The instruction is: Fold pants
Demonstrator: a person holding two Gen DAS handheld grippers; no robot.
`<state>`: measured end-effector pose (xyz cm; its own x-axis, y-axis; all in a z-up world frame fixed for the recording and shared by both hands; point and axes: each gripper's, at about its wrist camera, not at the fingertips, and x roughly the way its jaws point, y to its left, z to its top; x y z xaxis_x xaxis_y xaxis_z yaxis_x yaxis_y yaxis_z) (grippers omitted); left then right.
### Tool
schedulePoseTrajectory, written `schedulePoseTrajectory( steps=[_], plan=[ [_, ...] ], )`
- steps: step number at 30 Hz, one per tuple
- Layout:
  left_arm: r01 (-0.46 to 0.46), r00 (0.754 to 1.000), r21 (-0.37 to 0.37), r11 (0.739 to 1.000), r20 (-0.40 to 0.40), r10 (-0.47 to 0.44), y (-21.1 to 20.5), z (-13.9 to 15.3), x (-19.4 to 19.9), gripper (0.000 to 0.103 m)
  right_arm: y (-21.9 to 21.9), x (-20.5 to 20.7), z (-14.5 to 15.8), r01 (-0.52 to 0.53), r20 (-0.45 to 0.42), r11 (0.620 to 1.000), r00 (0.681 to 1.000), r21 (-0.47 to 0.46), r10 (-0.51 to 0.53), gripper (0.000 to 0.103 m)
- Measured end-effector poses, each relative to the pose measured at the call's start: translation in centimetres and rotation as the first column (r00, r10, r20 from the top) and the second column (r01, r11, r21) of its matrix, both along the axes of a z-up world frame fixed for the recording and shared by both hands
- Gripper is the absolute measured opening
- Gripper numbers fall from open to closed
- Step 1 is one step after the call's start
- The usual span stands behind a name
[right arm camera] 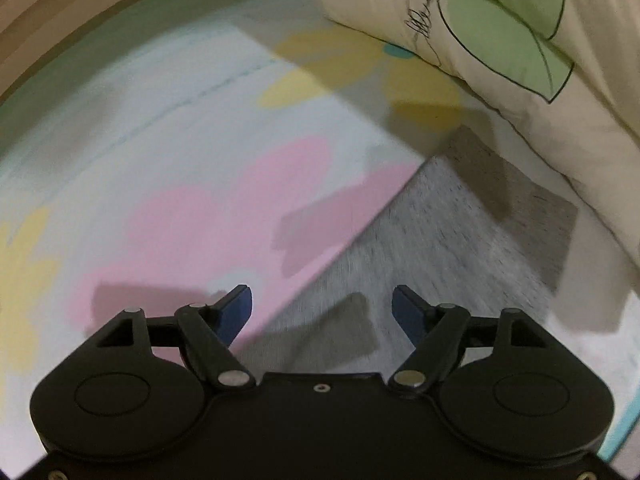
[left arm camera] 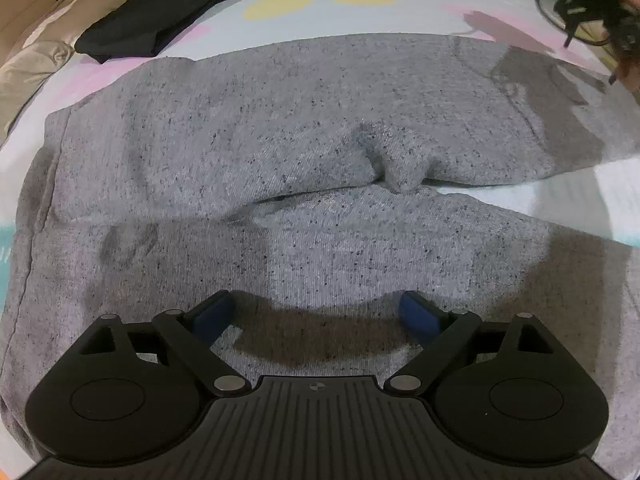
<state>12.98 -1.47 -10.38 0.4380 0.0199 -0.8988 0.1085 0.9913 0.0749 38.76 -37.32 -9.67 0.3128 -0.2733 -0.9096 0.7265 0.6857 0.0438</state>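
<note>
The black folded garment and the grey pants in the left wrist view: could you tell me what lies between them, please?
Only bare floral bedsheet separates the black folded garment from the grey pants, in the left wrist view.

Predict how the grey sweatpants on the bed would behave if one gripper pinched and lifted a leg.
The grey sweatpants look soft and thick: they already bunch at the crotch, so they would probably droop limply. The knit seems grippy, unlikely to slip. On the smooth floral sheet, the rest may drag along.

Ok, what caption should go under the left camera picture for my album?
Open left claw hovers over gray pants spread on a flowery sheet.
</note>
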Motion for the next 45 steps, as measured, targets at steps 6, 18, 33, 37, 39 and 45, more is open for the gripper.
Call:
schedulePoseTrajectory(
  steps=[6, 18, 33, 37, 39, 45],
  plan=[
    [0.013, 1.000, -0.006, 1.000, 0.012, -0.013, 0.1, 0.1, 0.0, 0.091, -1.7, 1.3, -3.4, 0.061, -0.069, 0.997, 0.996, -0.051, -0.064, 0.077],
    [-0.018, 0.996, -0.131, 0.991, 0.089, 0.030, 1.9, 6.0, 1.2, 0.082, -2.0, -9.3, 3.2, -0.045, -0.033, 0.998, 0.998, 0.049, 0.047, 0.005],
    [-0.227, 0.974, -0.272, 0.935, -0.062, 0.218, 6.7, 5.7, 17.0, 0.082, 1.2, -20.6, 4.4, -0.124, -0.068, 0.987, 0.989, 0.098, 0.131, 0.005],
    [-0.289, 0.955, -0.233, 0.929, -0.145, 0.260, 7.1, 3.2, 19.4, 0.082, 1.4, -20.9, 5.1, -0.123, -0.060, 0.988, 0.990, 0.098, 0.130, 0.005],
    [-0.298, 0.950, -0.228, 0.927, -0.170, 0.263, 6.9, 2.1, 20.3, 0.082, 1.3, -20.6, 4.7, -0.128, -0.062, 0.987, 0.989, 0.096, 0.134, 0.005],
    [-0.336, 0.938, -0.272, 0.902, -0.188, 0.292, 6.4, 0.9, 22.3, 0.082, 0.8, -20.2, 3.5, -0.130, -0.070, 0.985, 0.988, 0.111, 0.139, 0.005]
  ],
)
